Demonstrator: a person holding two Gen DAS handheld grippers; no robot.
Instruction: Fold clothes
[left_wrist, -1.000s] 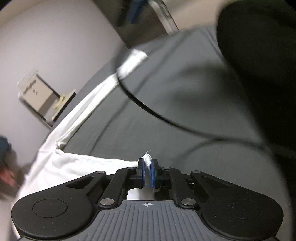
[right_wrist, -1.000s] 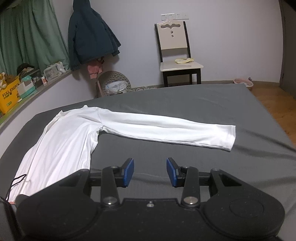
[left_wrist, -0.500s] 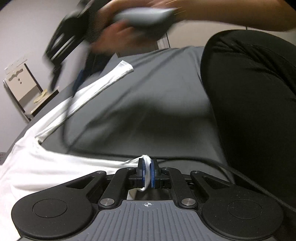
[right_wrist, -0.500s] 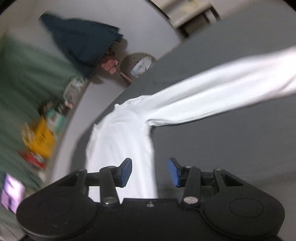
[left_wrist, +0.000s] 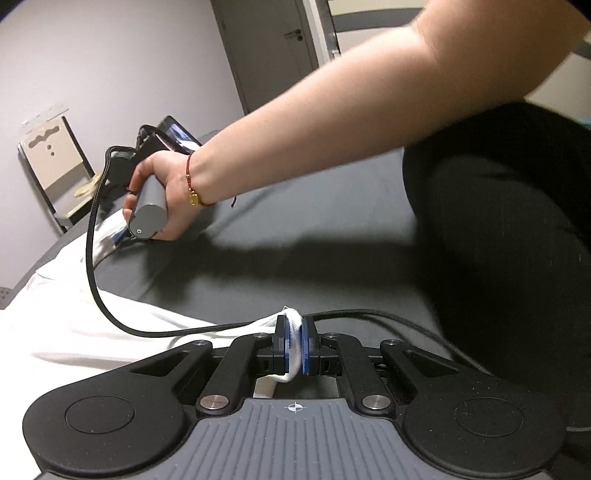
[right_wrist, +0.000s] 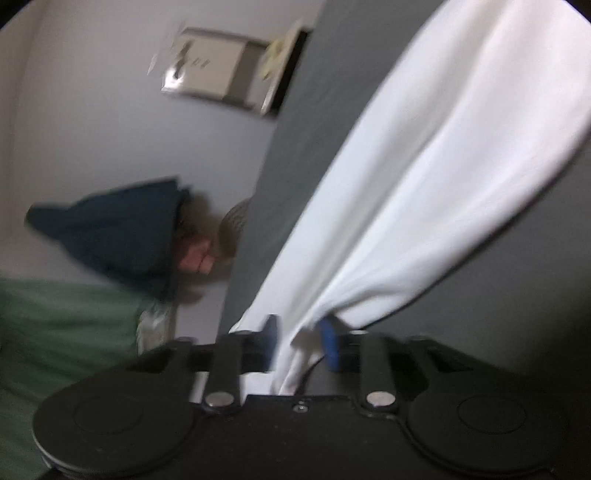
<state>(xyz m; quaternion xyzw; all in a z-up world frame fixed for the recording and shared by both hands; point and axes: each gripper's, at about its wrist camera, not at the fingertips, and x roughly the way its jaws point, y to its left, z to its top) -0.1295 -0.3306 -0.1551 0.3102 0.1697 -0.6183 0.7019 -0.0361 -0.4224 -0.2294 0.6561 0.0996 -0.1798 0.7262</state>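
Closest to me, the left gripper (left_wrist: 294, 345) has its jaws pressed together on a thick bit of the white shirt (left_wrist: 66, 325), most likely a hem or a corner, and the cloth bulges out above the blue pads. From there the shirt lies flat across the dark grey bed (left_wrist: 332, 236), its body spreading to the left. A black cable (left_wrist: 110, 314) crosses over the fabric and runs up to the other tool.

A little further, the person's right hand (left_wrist: 162, 199) holds the right gripper (right_wrist: 301, 345) low over the sleeve (right_wrist: 424, 192). In the right wrist view, which is blurred, the sleeve cloth passes between the two blue pads; the jaws stand a little apart and I cannot tell if they already squeeze it. The sleeve stretches away from them over the bed.

Far behind, I see a chair (left_wrist: 55, 177) at the wall and a dark jacket (right_wrist: 110, 236) hanging.

I judge that the step in hand is taking the sleeve so it can be folded in over the body of the shirt. The next move calls for a firm pinch by the right side, then carrying the sleeve across while the left side keeps its corner down. The cable could drag the cloth, so it needs care.
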